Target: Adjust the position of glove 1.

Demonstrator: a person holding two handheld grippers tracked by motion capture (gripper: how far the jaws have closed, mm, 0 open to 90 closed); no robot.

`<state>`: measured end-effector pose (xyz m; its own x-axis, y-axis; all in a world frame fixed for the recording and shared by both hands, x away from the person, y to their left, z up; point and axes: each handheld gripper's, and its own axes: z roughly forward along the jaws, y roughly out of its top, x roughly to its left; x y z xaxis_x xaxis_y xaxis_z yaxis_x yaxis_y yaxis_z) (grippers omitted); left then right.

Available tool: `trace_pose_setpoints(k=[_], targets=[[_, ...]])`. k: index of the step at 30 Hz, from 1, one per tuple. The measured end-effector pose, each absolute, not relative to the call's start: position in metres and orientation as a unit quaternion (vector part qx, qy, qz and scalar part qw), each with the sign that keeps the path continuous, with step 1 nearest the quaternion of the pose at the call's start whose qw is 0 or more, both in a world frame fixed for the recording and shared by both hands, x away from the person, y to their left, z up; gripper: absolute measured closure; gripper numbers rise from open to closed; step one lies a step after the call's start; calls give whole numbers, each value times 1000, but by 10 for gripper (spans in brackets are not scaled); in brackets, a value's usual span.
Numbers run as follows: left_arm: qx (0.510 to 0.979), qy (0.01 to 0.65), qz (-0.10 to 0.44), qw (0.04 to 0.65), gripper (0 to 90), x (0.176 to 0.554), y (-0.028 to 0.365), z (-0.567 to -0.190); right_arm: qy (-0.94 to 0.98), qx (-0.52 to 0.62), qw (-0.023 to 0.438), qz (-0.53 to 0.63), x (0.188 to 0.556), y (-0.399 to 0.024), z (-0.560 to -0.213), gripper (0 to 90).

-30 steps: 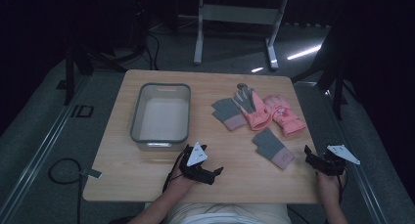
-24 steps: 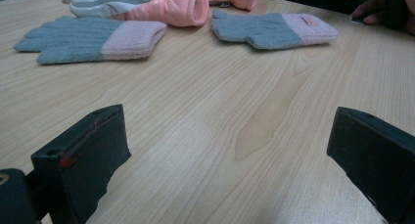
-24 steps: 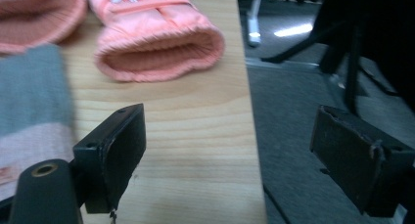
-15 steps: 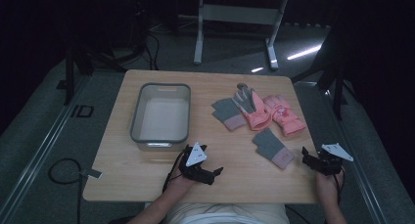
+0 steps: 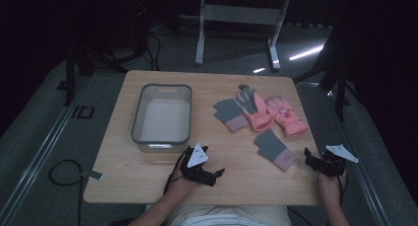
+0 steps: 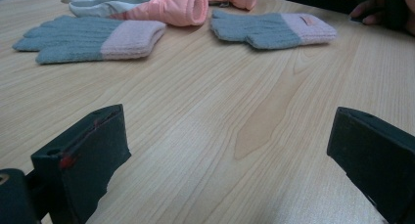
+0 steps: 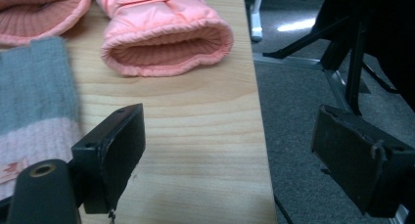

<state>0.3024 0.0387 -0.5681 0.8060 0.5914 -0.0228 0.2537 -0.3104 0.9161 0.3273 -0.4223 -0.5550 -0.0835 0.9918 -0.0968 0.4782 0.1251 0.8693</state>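
Note:
Two grey knit gloves with pink cuffs lie on the wooden table (image 5: 148, 174): one (image 5: 229, 114) mid-table, one (image 5: 275, 149) nearer the front right. Between them lie a pink glove with grey fingers (image 5: 252, 109) and a pink mitten (image 5: 287, 117). My left gripper (image 5: 217, 175) rests at the front centre, open and pointing right at the gloves (image 6: 93, 38) (image 6: 271, 28). My right gripper (image 5: 309, 160) sits open at the table's right edge. Its own view (image 7: 230, 155) has the mitten's cuff (image 7: 166, 38) ahead and the near grey glove (image 7: 34, 97) to the left. Nothing sits between either pair of jaws.
A grey plastic bin (image 5: 160, 139) stands left of centre with nothing showing inside it. The table's right edge (image 7: 259, 116) runs under my right gripper, with dark floor and stand legs (image 7: 352, 62) beyond. A hand (image 6: 381, 4) holding the other gripper shows at the far right of the left gripper view.
My right gripper has edged slightly left toward the table's edge. The left gripper and the gloves have stayed put.

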Motion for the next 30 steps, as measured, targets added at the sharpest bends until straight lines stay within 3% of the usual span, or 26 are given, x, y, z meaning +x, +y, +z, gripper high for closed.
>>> trace_pose_setpoints(k=[4, 14, 30], targets=[[793, 266, 166, 522, 12, 302, 38, -568, 655, 568, 345, 360, 329, -419, -543, 121], [792, 266, 166, 524, 12, 301, 38, -568, 649, 552, 365, 376, 343, -410, -495, 121], [792, 264, 167, 524, 12, 301, 38, -568, 661, 515, 361, 409, 365, -378, -447, 112]])
